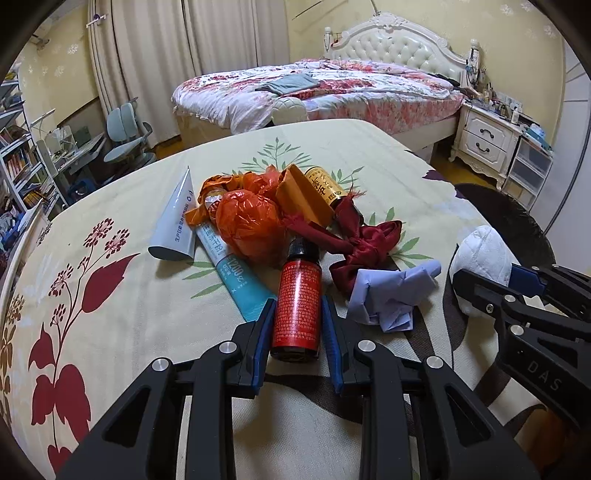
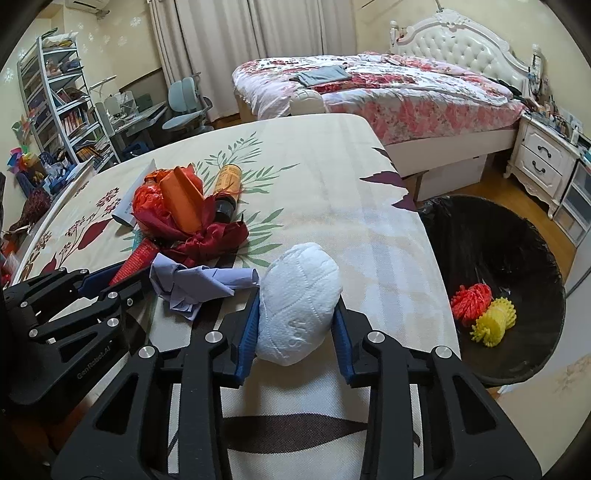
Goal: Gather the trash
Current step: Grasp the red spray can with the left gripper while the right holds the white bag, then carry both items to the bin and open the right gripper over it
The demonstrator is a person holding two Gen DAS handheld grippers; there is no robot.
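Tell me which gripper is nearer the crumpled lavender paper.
Left, narrowly. The left gripper, astride the red bottle, sits beside the paper; the right gripper, around the white tissue wad, lies slightly farther.

Pale yellow walls (image 2: 369, 33) with small flower prints close in a bedroom. Long cream curtains (image 2: 236, 44) hang at the back. A bed (image 2: 388, 92) with a white tufted headboard (image 2: 461, 40) and a floral cover fills the far side, a white nightstand (image 2: 543, 158) beside it. On the left, a bookshelf (image 2: 55, 96), a desk (image 2: 136, 118) and a blue-grey chair (image 2: 184, 103). Wooden floor (image 2: 495, 184) shows on the right. The worktop (image 2: 314, 177) wears a leaf-print cloth.
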